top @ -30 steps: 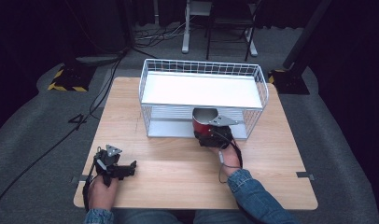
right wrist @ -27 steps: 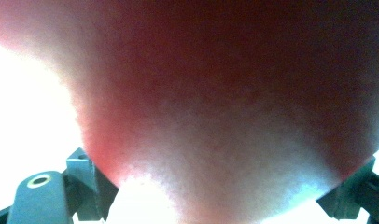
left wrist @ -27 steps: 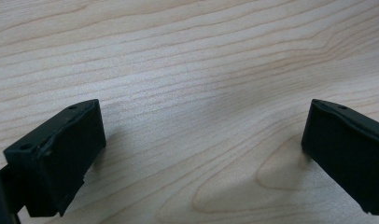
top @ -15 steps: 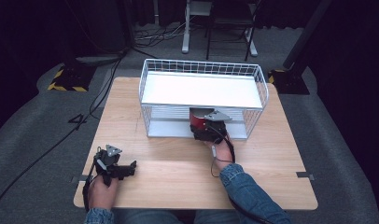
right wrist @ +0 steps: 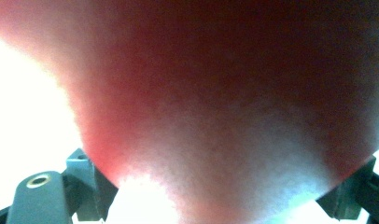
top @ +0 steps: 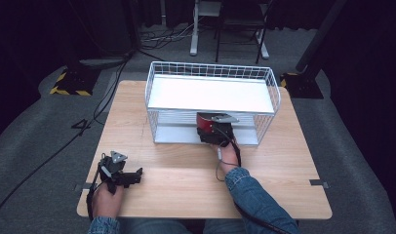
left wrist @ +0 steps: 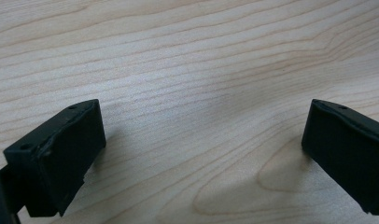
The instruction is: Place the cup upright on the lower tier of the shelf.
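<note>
Red cup (top: 209, 123) sits at the mouth of the wire rack's (top: 211, 103) lower shelf, clamped in the right gripper (top: 216, 132). Looks rigid, light, likely slick-walled; grip by the sides, not the rim. Left gripper (top: 130, 176) rests on the table (top: 186, 165), jaws wide apart, empty.

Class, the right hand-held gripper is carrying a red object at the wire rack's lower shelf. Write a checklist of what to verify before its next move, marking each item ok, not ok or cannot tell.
1. Red object sits between the jaws of the right hand-held gripper: ok; it fills the space between them in the right gripper view.
2. Grip firm: cannot tell.
3. Red object past the front of the wire rack: cannot tell.
4. Lower shelf has bare room: ok.
5. Left hand-held gripper open, apart from the rack, on the table: ok.
</note>
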{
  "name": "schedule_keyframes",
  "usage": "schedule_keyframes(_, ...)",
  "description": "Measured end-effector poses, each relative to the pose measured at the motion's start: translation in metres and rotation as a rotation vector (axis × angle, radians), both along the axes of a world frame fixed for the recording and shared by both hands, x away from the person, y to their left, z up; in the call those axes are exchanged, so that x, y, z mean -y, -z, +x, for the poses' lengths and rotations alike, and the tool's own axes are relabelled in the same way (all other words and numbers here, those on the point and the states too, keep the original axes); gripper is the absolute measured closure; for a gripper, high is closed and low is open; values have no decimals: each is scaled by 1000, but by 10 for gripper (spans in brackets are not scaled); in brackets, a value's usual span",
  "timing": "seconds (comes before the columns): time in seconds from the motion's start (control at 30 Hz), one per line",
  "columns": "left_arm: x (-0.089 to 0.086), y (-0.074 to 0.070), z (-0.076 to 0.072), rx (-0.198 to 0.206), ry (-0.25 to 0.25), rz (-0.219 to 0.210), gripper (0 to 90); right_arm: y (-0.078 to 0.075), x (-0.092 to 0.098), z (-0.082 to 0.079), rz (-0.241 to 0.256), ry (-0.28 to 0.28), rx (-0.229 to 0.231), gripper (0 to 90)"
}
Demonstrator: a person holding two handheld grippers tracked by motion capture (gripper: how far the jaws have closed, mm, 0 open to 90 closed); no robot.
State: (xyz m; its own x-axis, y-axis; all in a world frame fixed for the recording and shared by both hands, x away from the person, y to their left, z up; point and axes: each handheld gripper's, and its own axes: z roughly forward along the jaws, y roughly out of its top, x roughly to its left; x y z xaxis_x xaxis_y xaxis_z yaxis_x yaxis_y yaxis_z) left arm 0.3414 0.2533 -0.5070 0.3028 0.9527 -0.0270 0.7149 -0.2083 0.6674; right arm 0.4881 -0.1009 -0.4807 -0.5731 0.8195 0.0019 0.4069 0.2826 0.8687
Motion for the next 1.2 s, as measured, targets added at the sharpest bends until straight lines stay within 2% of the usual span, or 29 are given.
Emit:
schedule_keyframes(0.07, 0, 0, 0, 0, 0, 0, 0, 3, 2, 1, 22, 7, -7, 169)
schedule_keyframes(0.5, 0, 0, 0, 0, -1, 0, 0, 4, 4, 3, 32, -1, 1, 163)
schedule_keyframes(0.57, 0, 0, 0, 0, 0, 0, 0, 5, 4, 3, 8, -21, 6, 156)
schedule_keyframes(0.63, 0, 0, 0, 0, 0, 0, 0, 5, 4, 4, 1, -34, 10, 97)
schedule_keyframes(0.73, 0, 0, 0, 0, 0, 0, 0, 4, 4, 4, 19, -41, 15, 0)
schedule_keyframes(0.8, 0, 0, 0, 0, -1, 0, 0, 3, 5, 4, 34, -52, 12, 4)
schedule_keyframes(1.2, 0, 0, 0, 0, 0, 0, 0, -2, 12, -1, 22, -50, 28, 5)
